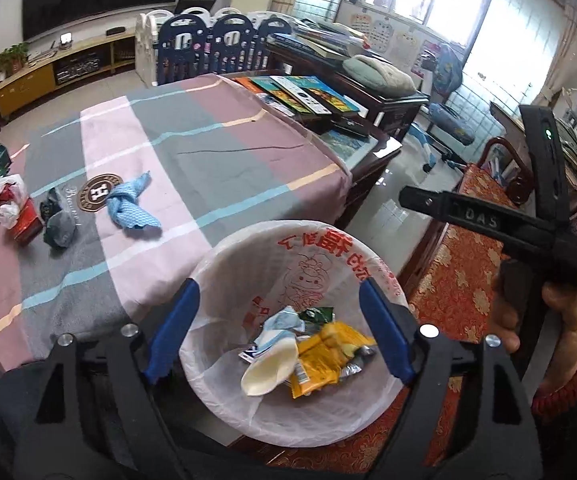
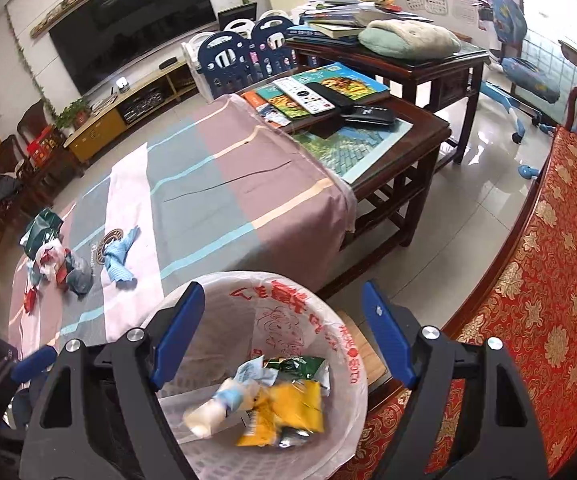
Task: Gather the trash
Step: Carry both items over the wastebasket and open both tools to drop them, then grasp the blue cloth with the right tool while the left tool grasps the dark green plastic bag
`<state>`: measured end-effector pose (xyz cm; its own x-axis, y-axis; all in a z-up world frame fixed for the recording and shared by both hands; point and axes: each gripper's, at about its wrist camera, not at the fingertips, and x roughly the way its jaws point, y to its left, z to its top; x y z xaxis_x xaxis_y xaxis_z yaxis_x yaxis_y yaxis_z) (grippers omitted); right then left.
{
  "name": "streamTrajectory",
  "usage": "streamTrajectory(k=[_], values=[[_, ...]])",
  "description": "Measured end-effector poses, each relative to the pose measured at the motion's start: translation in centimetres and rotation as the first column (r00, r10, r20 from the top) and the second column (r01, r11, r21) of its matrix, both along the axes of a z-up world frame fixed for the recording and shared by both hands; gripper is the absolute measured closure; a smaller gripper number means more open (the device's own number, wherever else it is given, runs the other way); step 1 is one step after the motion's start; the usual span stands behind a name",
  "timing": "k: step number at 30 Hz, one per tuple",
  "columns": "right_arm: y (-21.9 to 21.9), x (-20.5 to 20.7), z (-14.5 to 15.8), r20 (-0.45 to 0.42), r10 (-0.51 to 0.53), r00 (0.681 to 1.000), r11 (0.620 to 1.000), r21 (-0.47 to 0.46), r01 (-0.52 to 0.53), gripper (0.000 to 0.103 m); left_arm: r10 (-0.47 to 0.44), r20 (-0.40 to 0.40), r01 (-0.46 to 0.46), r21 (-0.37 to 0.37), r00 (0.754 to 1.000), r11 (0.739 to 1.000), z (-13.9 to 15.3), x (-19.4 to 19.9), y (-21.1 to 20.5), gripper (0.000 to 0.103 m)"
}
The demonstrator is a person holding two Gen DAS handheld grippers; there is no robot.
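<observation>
Remaining trash pile [image 1: 6,210] sits far-left on striped tablecloth [image 1: 216,152], well apart from bin [image 1: 288,412]. I've got left gripper [image 1: 276,328] and right gripper [image 2: 278,328] both over bin, jaws wide, empty. Left hand nearer pile. Living room, tiled floor.

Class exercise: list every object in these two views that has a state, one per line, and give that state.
Left gripper: open, empty, over bin.
Right gripper: open, empty, over bin.
Trash bin: lined, partly filled.
Yellow wrapper: inside bin.
Blue cloth: crumpled on table.
Trash pile: uncollected on table.
</observation>
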<state>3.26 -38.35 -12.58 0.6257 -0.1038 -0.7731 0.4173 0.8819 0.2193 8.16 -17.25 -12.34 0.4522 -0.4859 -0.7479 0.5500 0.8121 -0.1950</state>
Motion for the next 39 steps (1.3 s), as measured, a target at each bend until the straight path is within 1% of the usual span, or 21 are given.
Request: streamTrajectory(k=[3,5,6,7,9,11,16,22,32,39], values=[[0.9,0.3,0.0,-0.002,0.021,1.000,1.000,-0.004,-0.021,0.024,0.122,0.028,-0.123,0.046,0.992,0.991,0.3,0.8,1.7,0.013],[1.4,0.5,0.0,-0.005,0.033,0.999,0.999,-0.008,-0.033,0.024,0.241,0.073,-0.249,0.127,0.968,0.960,0.3,1.3,2.7,0.012],[1.7,0.7,-0.1,-0.006,0.040,0.999,0.999,-0.007,-0.040,0.024,0.285,0.092,-0.296,0.155,0.954,0.943,0.4,1.6,3.2,0.012],[2.0,0.7,-0.1,-0.007,0.046,0.999,0.999,-0.005,-0.046,0.024,0.320,0.106,-0.334,0.167,0.941,0.927,0.4,1.9,3.8,0.012],[2.5,1.0,-0.2,-0.012,0.061,0.998,0.998,-0.001,-0.061,0.024,0.376,0.120,-0.392,0.163,0.919,0.905,0.6,2.2,5.2,0.012],[3.0,1.2,-0.2,-0.015,0.072,0.997,0.997,-0.002,-0.072,0.024,0.413,0.123,-0.428,0.152,0.902,0.891,0.9,2.3,6.4,0.010],[4.6,1.7,0.3,-0.012,0.106,0.994,0.994,-0.013,-0.107,0.024,0.482,0.119,-0.495,0.127,0.868,0.860,1.2,2.4,8.8,0.009],[6.0,2.1,0.5,-0.012,0.138,0.990,0.990,-0.023,-0.139,0.024,0.525,0.113,-0.536,0.104,0.843,0.838,1.3,2.5,10.1,0.008],[6.7,2.4,0.2,-0.023,0.150,0.988,0.989,-0.017,-0.150,0.024,0.562,0.092,-0.569,0.088,0.822,0.817,1.2,2.6,11.0,0.008],[6.7,2.4,-0.3,-0.033,0.147,0.989,0.989,-0.004,-0.147,0.024,0.573,0.088,-0.580,0.090,0.815,0.810,1.1,2.7,11.3,0.008]])
